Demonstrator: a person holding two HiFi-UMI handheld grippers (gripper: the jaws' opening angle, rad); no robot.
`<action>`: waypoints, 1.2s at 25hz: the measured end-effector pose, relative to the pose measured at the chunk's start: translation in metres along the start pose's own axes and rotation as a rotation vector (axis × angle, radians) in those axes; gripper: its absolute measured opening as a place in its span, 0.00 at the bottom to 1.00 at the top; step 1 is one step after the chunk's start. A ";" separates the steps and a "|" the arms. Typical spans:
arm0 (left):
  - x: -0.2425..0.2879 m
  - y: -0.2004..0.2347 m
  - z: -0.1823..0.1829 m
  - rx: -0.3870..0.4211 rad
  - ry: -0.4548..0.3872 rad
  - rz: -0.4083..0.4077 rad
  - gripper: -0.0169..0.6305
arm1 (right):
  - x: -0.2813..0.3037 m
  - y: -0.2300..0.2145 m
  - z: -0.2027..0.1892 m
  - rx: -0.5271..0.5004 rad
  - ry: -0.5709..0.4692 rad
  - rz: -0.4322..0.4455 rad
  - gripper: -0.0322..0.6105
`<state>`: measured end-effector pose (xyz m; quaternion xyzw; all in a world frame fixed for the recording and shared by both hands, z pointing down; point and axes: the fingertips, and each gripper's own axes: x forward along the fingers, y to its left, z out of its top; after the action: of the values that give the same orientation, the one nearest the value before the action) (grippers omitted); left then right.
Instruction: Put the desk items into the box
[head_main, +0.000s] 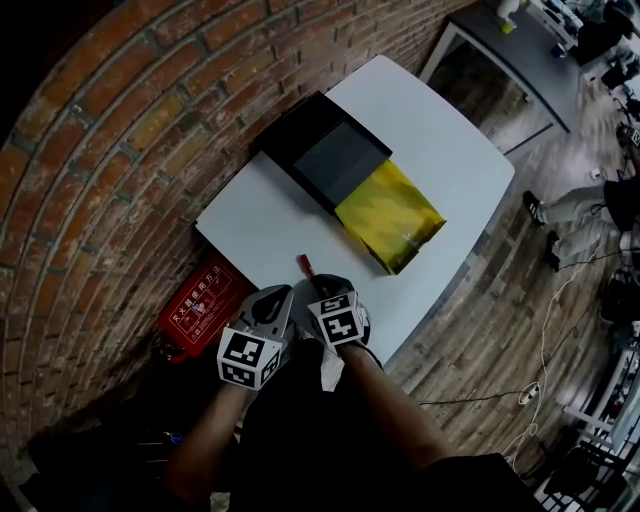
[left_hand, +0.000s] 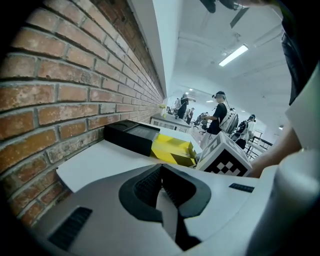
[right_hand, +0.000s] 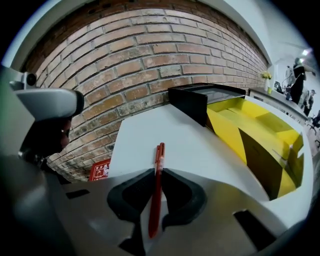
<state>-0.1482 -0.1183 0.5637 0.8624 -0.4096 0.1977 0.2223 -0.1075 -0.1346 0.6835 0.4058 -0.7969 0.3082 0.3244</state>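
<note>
A red pen (right_hand: 158, 185) lies lengthwise between the jaws of my right gripper (right_hand: 158, 172), whose pads press on its sides. Its tip sticks out over the white table's near corner (head_main: 304, 264). In the head view the right gripper (head_main: 316, 290) is at the table's near edge, with my left gripper (head_main: 280, 297) close beside it on its left. The left gripper (left_hand: 161, 167) is shut with nothing between its pads. Farther along the table lies the box: a yellow tray (head_main: 388, 215) pulled halfway out of a black sleeve (head_main: 320, 150). The tray (right_hand: 260, 135) looks empty.
The white table (head_main: 440, 130) stands against a brick wall (head_main: 110, 150). A red sign (head_main: 200, 300) lies on the floor at the table's left. People stand in the room beyond (left_hand: 217, 117). Cables run over the wooden floor at the right (head_main: 530, 390).
</note>
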 end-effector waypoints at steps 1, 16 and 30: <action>0.000 0.001 -0.001 -0.001 0.000 0.002 0.05 | -0.001 0.001 0.001 -0.002 -0.007 0.004 0.15; 0.017 -0.016 0.016 -0.005 -0.028 0.010 0.05 | -0.045 -0.015 0.033 0.003 -0.129 0.062 0.14; 0.062 -0.049 0.055 0.031 -0.066 -0.022 0.05 | -0.111 -0.087 0.071 0.084 -0.288 0.023 0.14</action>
<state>-0.0645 -0.1591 0.5395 0.8762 -0.4043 0.1729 0.1975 -0.0015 -0.1807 0.5756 0.4498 -0.8262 0.2836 0.1860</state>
